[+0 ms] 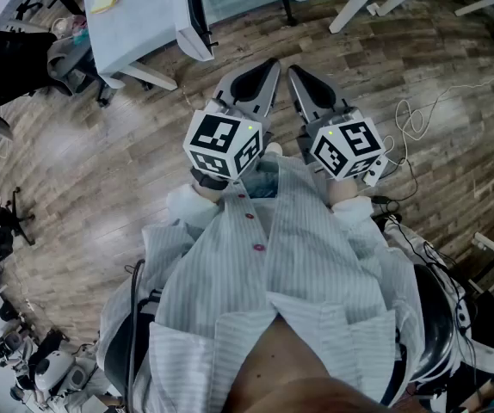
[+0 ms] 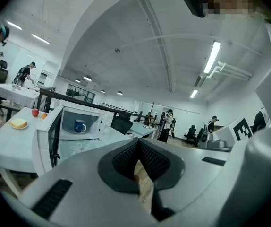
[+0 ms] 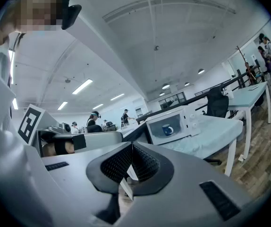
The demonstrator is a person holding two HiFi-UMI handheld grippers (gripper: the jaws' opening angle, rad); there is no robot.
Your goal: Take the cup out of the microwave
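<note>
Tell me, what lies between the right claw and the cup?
Nothing blocks the cup: the right gripper view shows only the table top before the open microwave, the head view bare floor.

My left gripper [image 1: 268, 65] and right gripper [image 1: 294, 71] sit side by side just before my chest, over the floor [image 1: 101, 162]. Ahead of them stands a table [image 2: 86, 148] with the microwave [image 2: 86, 112] on it. The cup [image 2: 80, 126] is inside the microwave, whose door [image 2: 54, 138] hangs open at its left. Left of the door, on a tabletop [image 2: 5, 148], lies a plate [image 2: 18, 124], with an apple [image 2: 35, 111] behind it. People [image 2: 166, 124] stand far back, to the right of the microwave.
</note>
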